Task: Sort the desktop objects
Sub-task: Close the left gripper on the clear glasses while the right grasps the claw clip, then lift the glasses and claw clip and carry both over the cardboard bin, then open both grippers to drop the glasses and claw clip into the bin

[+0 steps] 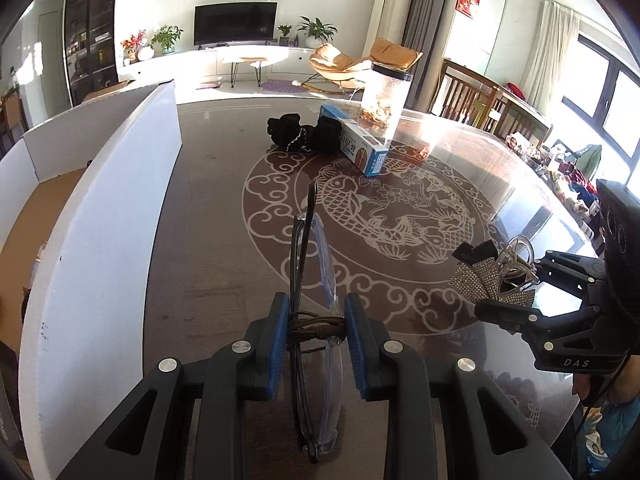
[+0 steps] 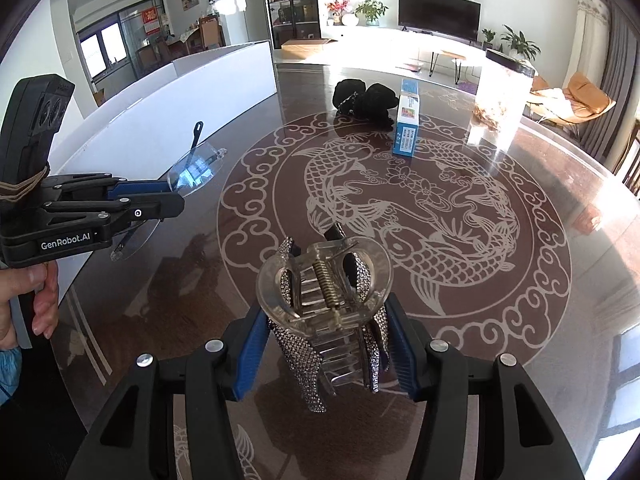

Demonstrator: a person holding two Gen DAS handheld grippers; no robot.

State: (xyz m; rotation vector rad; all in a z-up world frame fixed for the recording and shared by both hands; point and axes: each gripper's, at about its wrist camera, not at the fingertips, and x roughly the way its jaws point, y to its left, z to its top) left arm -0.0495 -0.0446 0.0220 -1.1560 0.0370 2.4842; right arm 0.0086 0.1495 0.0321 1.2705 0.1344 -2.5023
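**Both tools loaded above the fish-patterned worktop**

Over a round, glossy dark-brown worktop [image 2: 520, 184] inlaid with a pale medallion of carp, flowers and cloud scrolls, two hand-held tools hang clear of the surface. The left tool [image 1: 316, 316] is clamped on a folded pair of clear-lensed glasses with thin dark arms [image 1: 310, 264], its blue pads pressing the frame edge-on; a brown cord is wound around the glasses at the grip. The right tool [image 2: 326, 344] grips a transparent plastic claw hair clip with a metal spring and rhinestone-covered ribbons [image 2: 324, 292], the ribbons trailing down between the pads. A person's hand [image 2: 38, 300] wraps the left tool's handle at the near left edge of the right wrist view.

Farther across the worktop lie a crumpled black fabric item with a small white chain pattern [image 1: 304, 132], a long blue-and-white cardboard box [image 1: 358, 146] just beside it, and a tall clear plastic canister with a black lid [image 1: 386, 94] standing behind the box in bright sunlight. A large white open box with a brown cardboard floor [image 1: 104, 184] sits along the left edge of the worktop.

Beyond lies a sunlit living room: a flat black television [image 1: 236, 24] on a long white cabinet, potted plants, an orange rocking chair [image 1: 340, 64], wooden dining chairs, grey and white curtains, and large windows to the right.
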